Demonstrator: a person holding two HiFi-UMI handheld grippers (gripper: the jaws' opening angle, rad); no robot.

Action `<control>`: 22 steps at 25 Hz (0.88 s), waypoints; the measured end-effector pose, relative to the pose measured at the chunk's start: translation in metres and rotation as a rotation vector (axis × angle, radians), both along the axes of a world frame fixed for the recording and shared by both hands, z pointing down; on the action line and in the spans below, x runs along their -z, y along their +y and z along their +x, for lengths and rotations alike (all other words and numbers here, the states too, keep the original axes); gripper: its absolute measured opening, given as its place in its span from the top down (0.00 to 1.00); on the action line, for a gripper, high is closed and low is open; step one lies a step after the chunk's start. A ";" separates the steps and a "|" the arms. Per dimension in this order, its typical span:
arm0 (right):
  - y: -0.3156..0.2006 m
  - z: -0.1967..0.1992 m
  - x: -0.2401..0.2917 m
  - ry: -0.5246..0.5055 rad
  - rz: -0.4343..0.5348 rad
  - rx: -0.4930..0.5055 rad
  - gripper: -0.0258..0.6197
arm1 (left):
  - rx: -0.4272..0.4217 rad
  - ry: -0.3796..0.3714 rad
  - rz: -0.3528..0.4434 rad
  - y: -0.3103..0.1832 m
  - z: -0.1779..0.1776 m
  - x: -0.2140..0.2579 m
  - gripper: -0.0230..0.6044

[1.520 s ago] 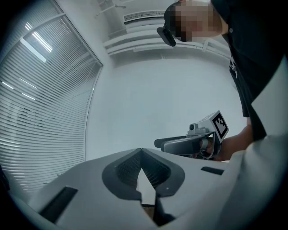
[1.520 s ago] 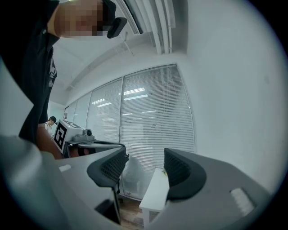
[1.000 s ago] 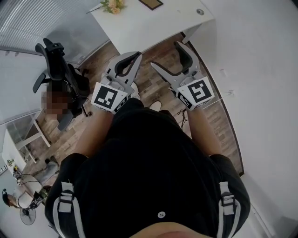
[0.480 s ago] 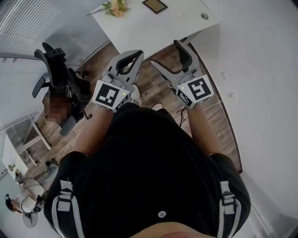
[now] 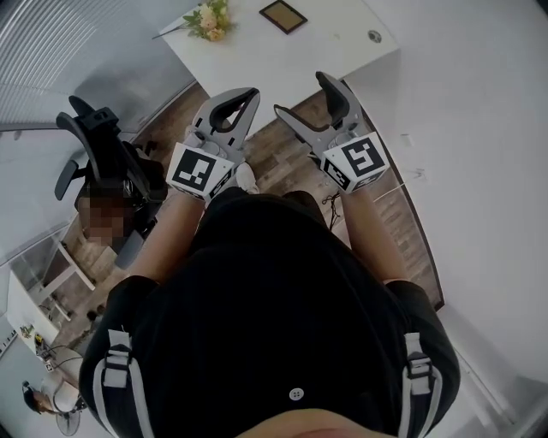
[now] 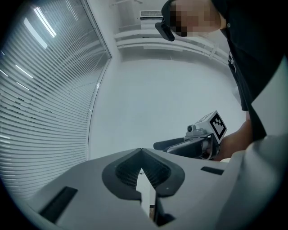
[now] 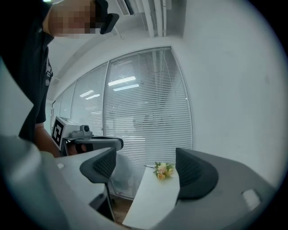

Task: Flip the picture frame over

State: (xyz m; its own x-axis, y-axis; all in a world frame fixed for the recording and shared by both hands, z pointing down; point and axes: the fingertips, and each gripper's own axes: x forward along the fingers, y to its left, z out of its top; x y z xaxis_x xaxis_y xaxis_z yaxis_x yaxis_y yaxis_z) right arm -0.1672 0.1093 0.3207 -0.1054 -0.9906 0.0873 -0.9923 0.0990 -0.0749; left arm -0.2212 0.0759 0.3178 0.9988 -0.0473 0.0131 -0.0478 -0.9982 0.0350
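1. Picture frame (image 5: pixel 282 14): dark-bordered, lying flat on the white counter (image 5: pixel 282 62) near its far edge. It is well apart from both grippers and touched by neither.
2. Left gripper (image 5: pixel 247 94): held in the air over the wood floor (image 5: pixel 287 158), short of the counter's near edge. In the left gripper view (image 6: pixel 143 167) its jaws are pressed together at the tips, with only a thin slit below them and nothing between.
3. Right gripper (image 5: pixel 305 97): held beside the left one at about the same height. In the right gripper view (image 7: pixel 148 171) its jaws are spread wide and empty, with the counter showing through the gap.
4. Flowers (image 5: pixel 208 17): a small yellow and green bunch lying on the counter, left of the frame.
5. Round fitting (image 5: pixel 374 36): small, set in the counter top to the right of the frame.
6. Office chair (image 5: pixel 103 150): black, standing on the floor to the person's left.
7. Blinds (image 7: pixel 144 108): slatted, covering the window behind the counter.
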 end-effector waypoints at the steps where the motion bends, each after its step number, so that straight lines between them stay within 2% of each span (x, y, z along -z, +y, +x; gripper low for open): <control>1: -0.004 0.001 0.000 -0.001 -0.001 -0.007 0.32 | -0.004 -0.001 -0.004 -0.006 0.001 -0.002 0.96; 7: -0.027 0.012 -0.002 -0.002 -0.010 -0.042 0.32 | -0.026 -0.007 -0.025 -0.035 0.014 -0.006 0.96; 12: -0.035 0.040 -0.005 -0.015 -0.006 -0.038 0.32 | -0.014 -0.020 -0.018 -0.044 0.038 -0.010 0.96; 17: -0.045 0.082 -0.008 -0.029 0.001 0.007 0.32 | 0.038 -0.028 -0.018 -0.051 0.074 -0.014 0.96; 22: -0.053 0.133 -0.007 -0.035 0.004 0.093 0.32 | 0.104 -0.051 -0.024 -0.053 0.124 -0.009 0.96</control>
State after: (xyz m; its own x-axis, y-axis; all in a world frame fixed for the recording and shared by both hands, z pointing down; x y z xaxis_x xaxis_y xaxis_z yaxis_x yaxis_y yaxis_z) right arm -0.0340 0.0560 0.3275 -0.1994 -0.9768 0.0780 -0.9757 0.1905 -0.1085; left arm -0.0968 0.0230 0.3267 0.9865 -0.1496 0.0664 -0.1533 -0.9867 0.0536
